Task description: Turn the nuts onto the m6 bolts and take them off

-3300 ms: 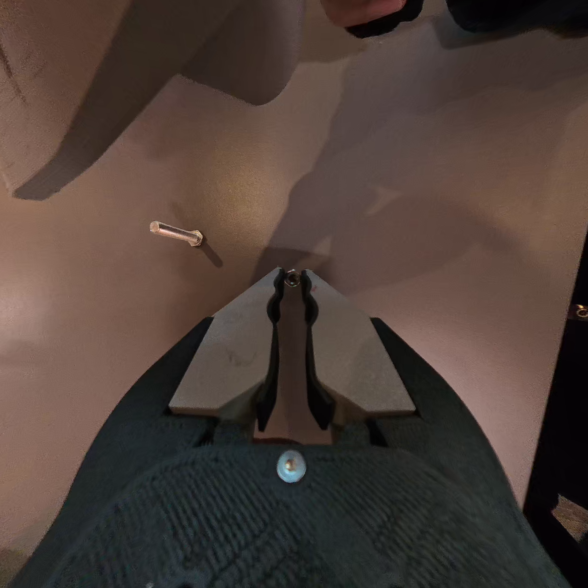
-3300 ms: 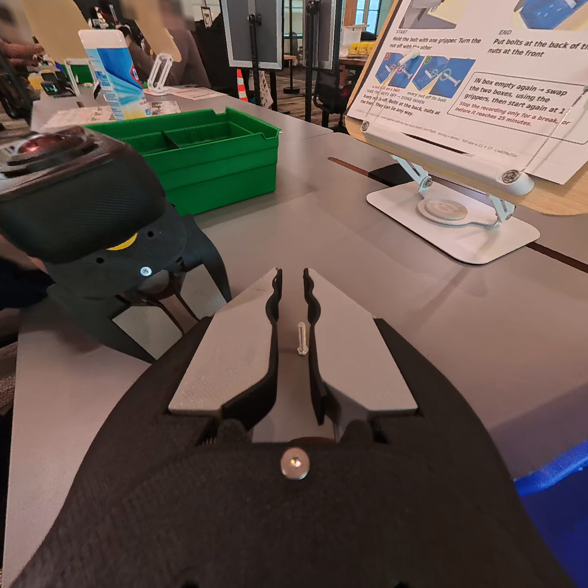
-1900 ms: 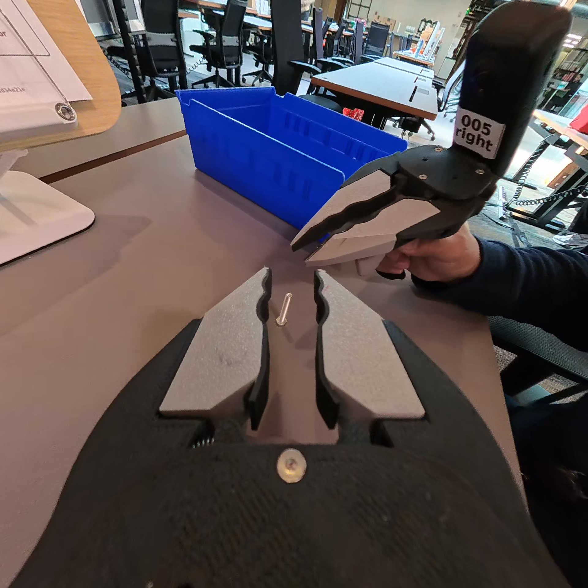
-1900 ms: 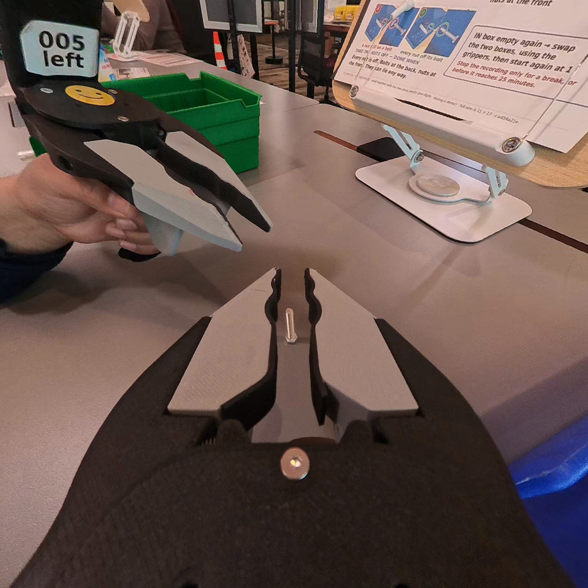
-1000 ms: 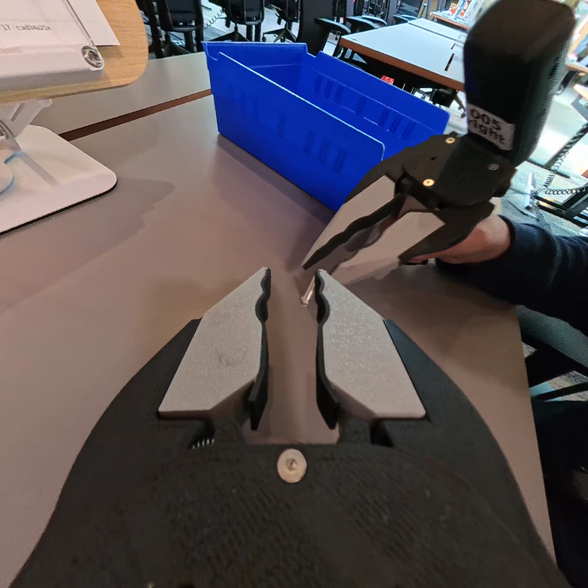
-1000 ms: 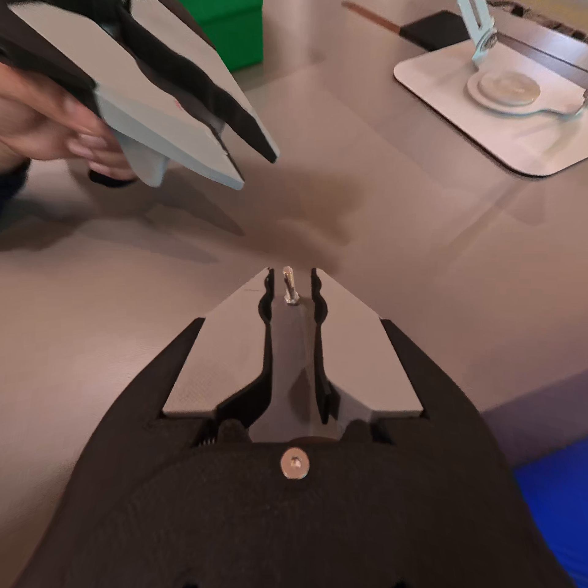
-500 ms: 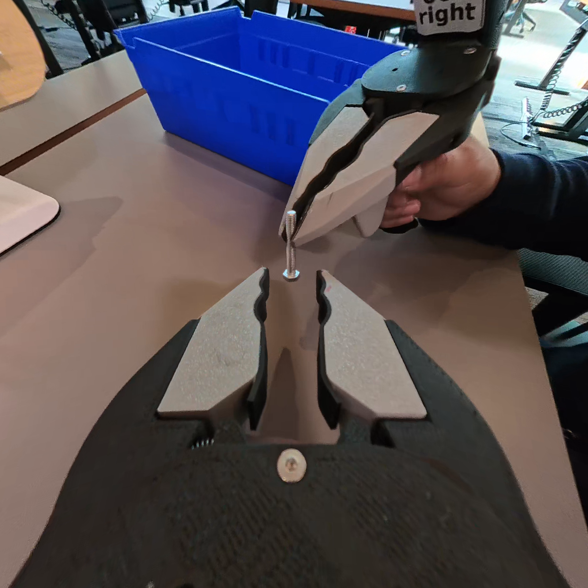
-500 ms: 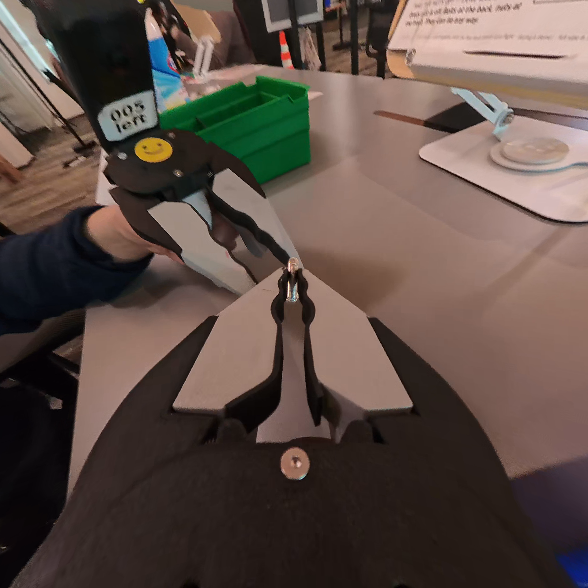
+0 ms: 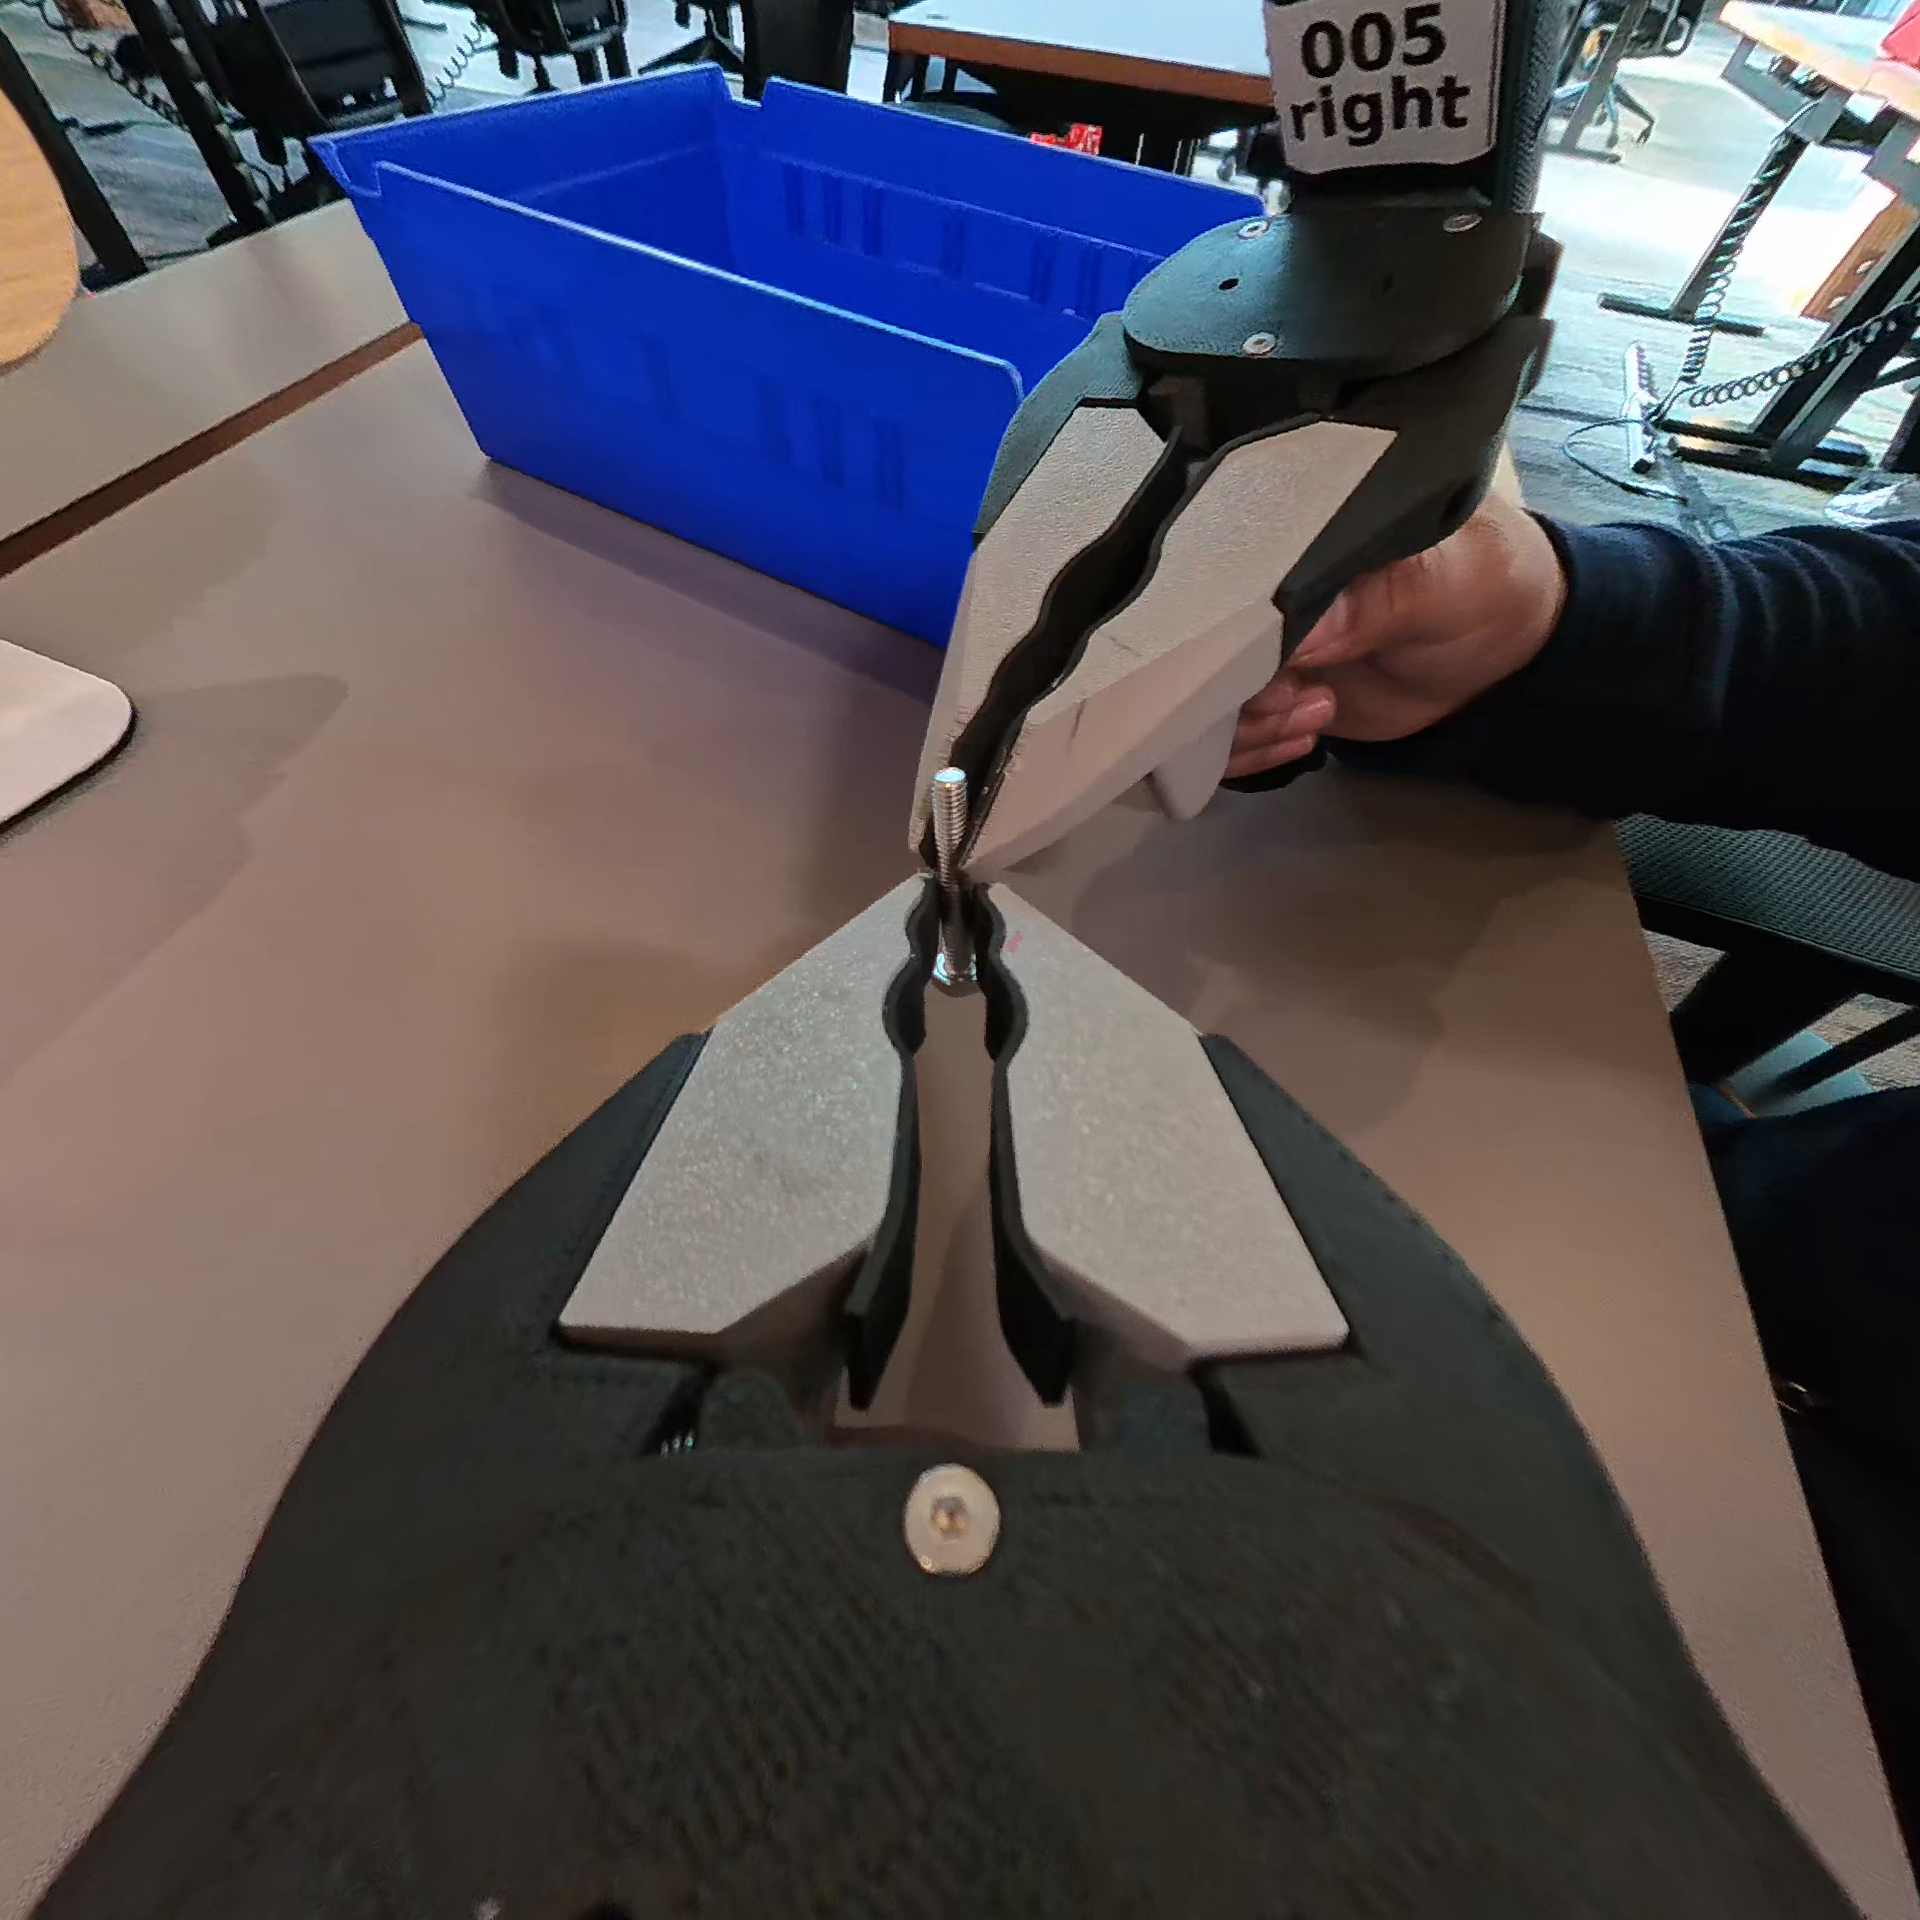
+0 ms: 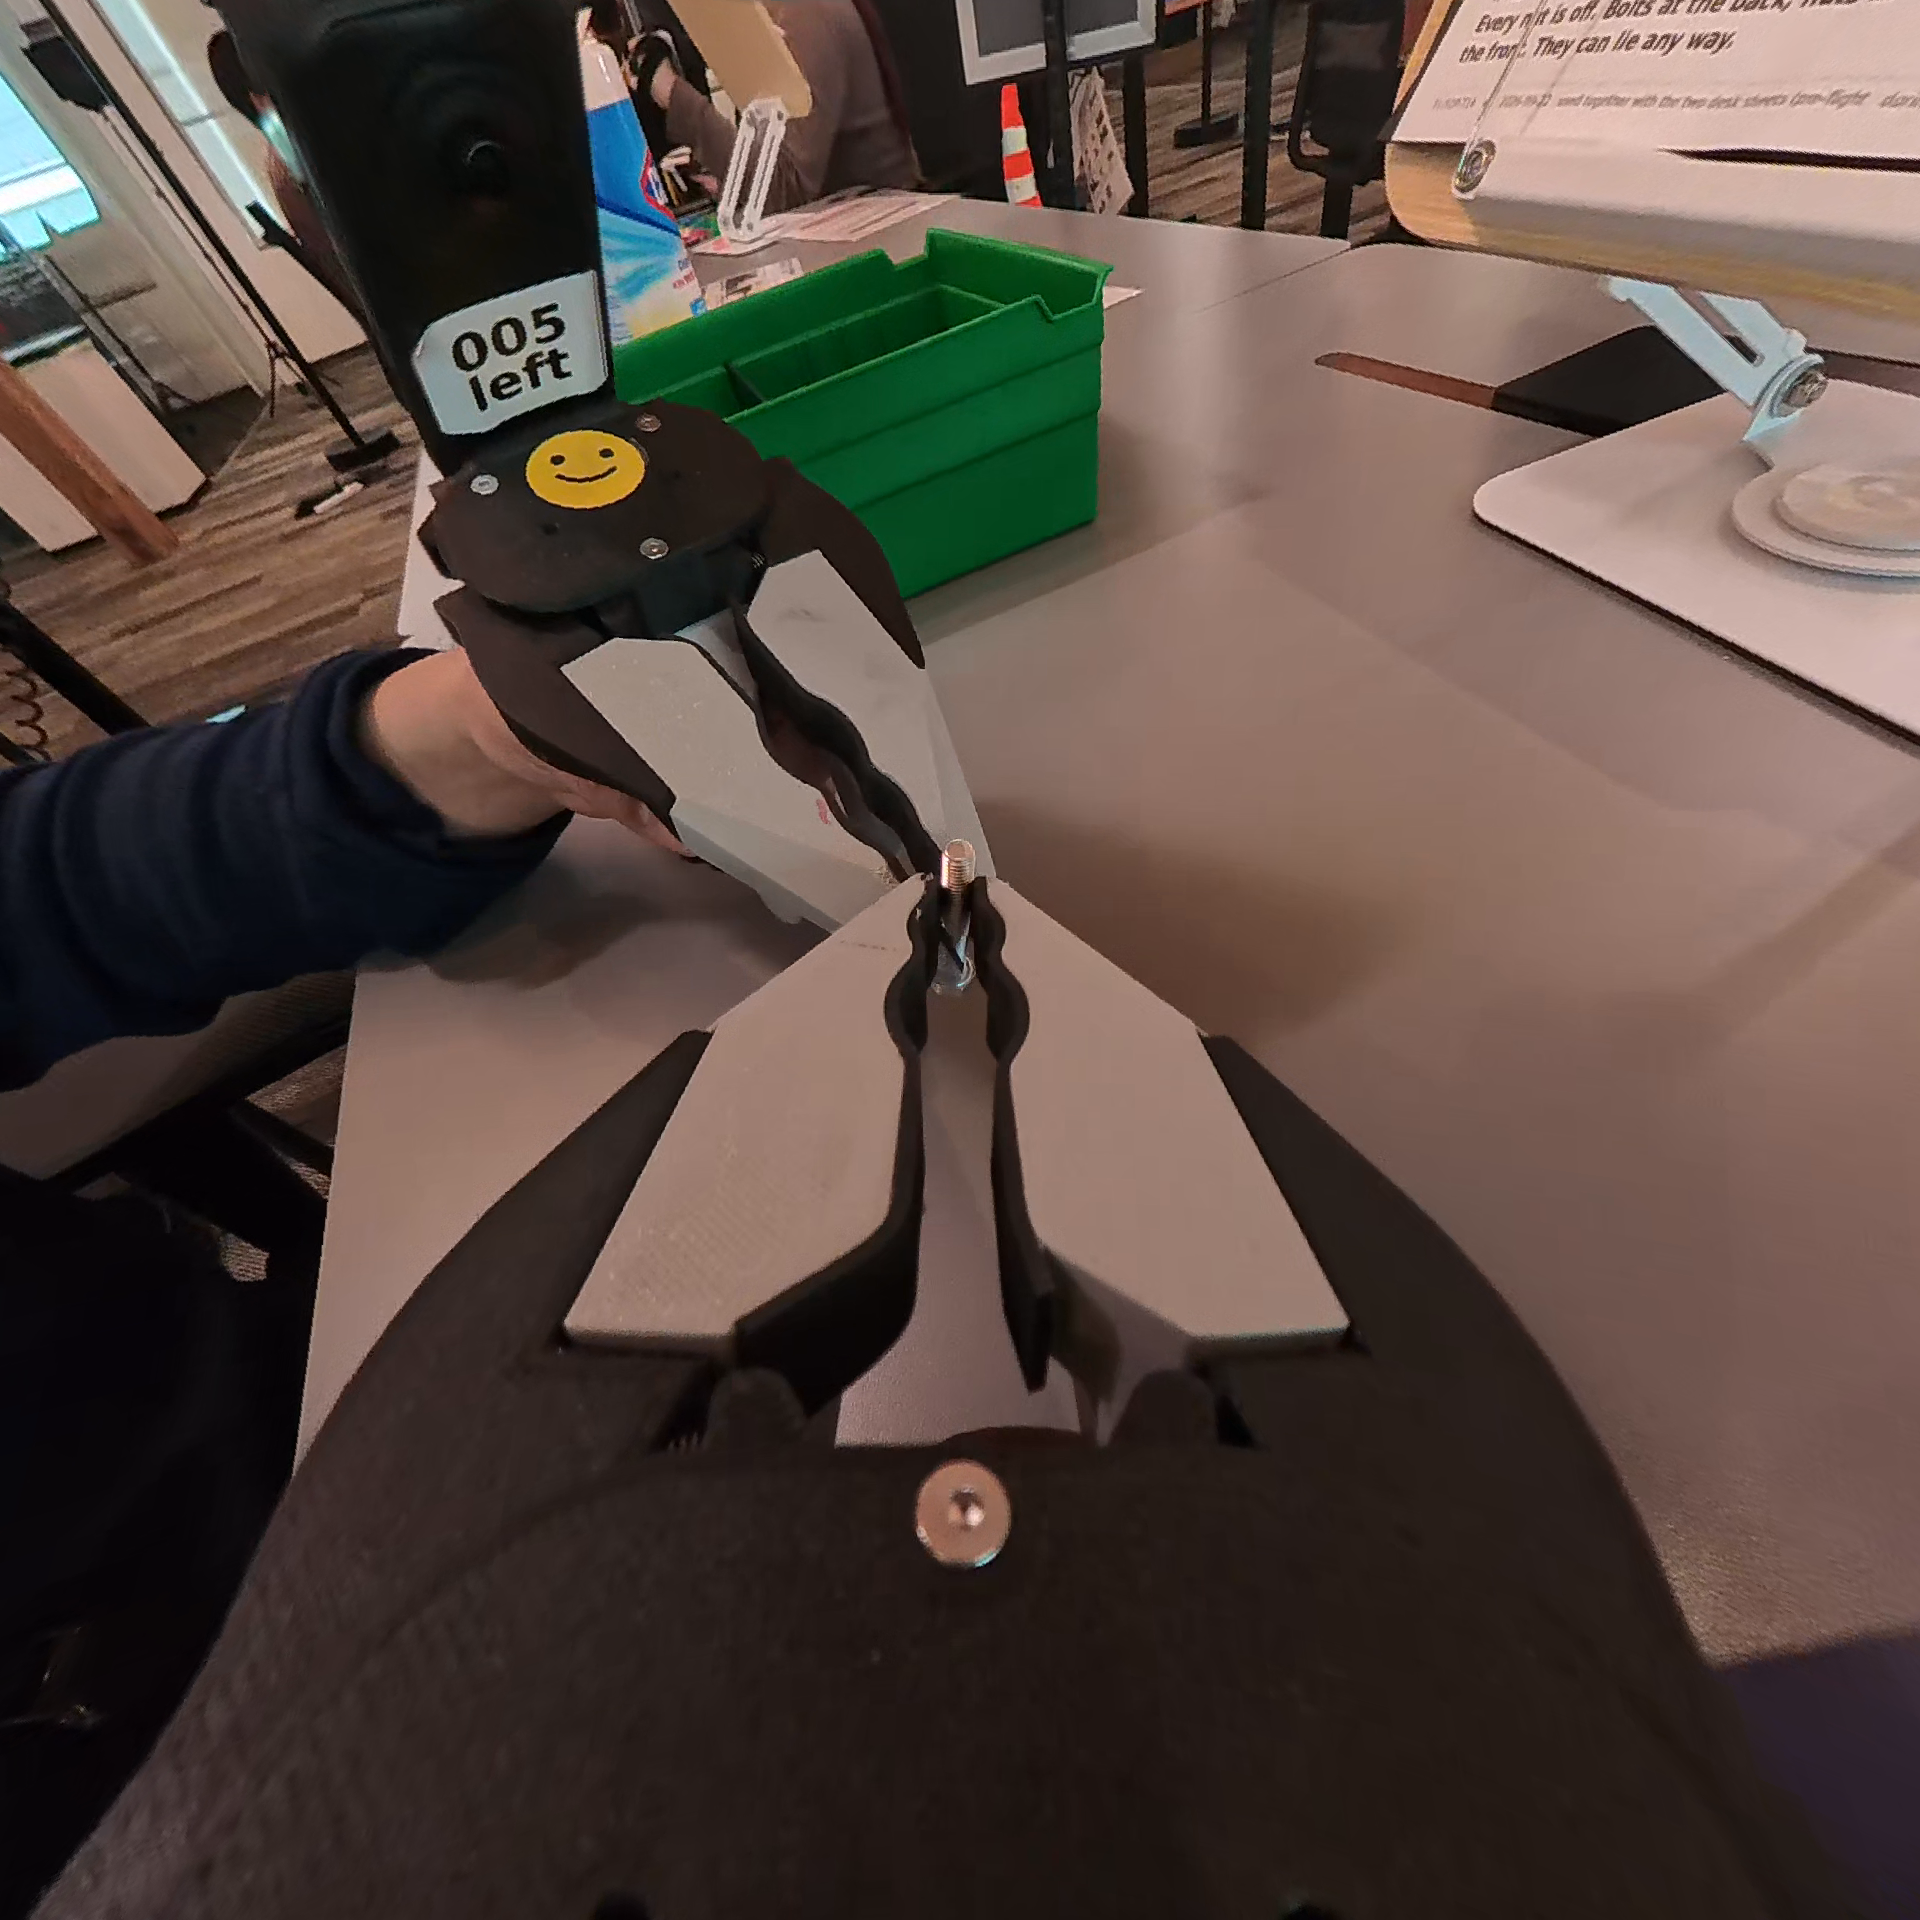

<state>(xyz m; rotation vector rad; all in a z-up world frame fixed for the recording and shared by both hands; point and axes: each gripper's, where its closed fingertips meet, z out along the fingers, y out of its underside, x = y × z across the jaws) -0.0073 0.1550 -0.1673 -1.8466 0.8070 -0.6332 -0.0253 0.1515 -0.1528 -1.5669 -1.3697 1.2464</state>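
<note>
Half a second ago the left claw (image 9: 948, 914) stood open just below the hanging bolt (image 9: 948, 842); now its fingers have closed around the lower shank, just above the hex head. In the right wrist view the right claw (image 10: 951, 914) is pinched on the same bolt (image 10: 953, 904), so both claws grip it at once, tips almost touching, above the bench (image 9: 416, 831). The bolt stands upright, threaded end up and head down, held clear of the bench top. No nut shows on it in either view.

As a judgement, this looks like a handover or a re-grip before a nut is brought. The bolt is small, stiff steel, light, and its smooth plated threads will slip or swivel in a loose pinch. The best hold is low, on the shank by the head or across the head's flats, leaving the threaded tip free for the nut. If one claw lets go before the other is firm, the bolt may tilt or drop.

The blue bin (image 9: 675, 343) sits beyond on the right side, the green bin (image 10: 935, 416) on the left
</note>
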